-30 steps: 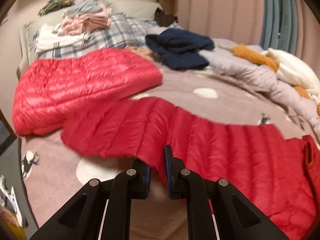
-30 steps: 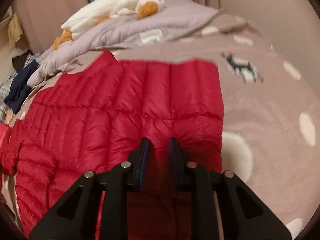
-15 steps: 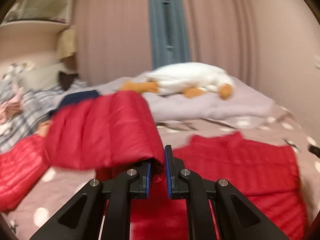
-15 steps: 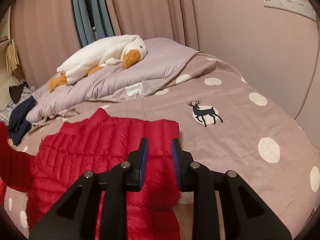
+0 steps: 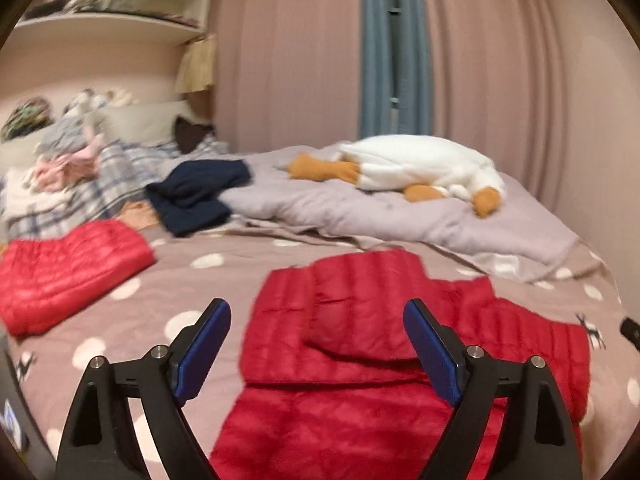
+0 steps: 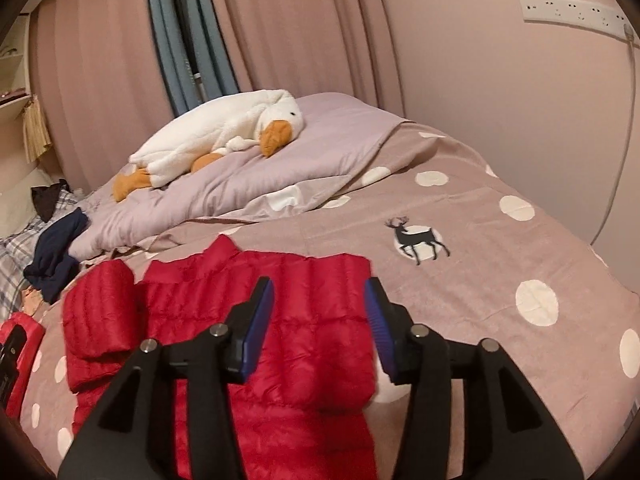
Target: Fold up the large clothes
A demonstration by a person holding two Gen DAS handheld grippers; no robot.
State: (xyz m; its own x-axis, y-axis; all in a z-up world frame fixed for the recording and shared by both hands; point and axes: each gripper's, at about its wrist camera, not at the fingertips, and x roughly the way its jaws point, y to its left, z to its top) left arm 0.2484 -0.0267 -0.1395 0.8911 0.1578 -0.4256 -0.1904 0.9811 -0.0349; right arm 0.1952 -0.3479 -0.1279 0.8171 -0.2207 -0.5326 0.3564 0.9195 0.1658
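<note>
Red down jacket [image 5: 400, 344] lies spread on the dotted bedspread [image 5: 224, 280], one sleeve folded across its body, as the left gripper [image 5: 316, 344] hangs above it, jaws opening with nothing pinched between them; a second red garment [image 5: 68, 272] lies well apart to the left. From the right wrist, the same jacket [image 6: 280, 320] sits below the right gripper [image 6: 320, 320], whose jaws are likewise opening and clear of the fabric, with a plush goose [image 6: 224, 128] on the lilac quilt [image 6: 320, 148] behind. The slick, puffy shell may spring the folded sleeve open again, spoiling the fold.
</note>
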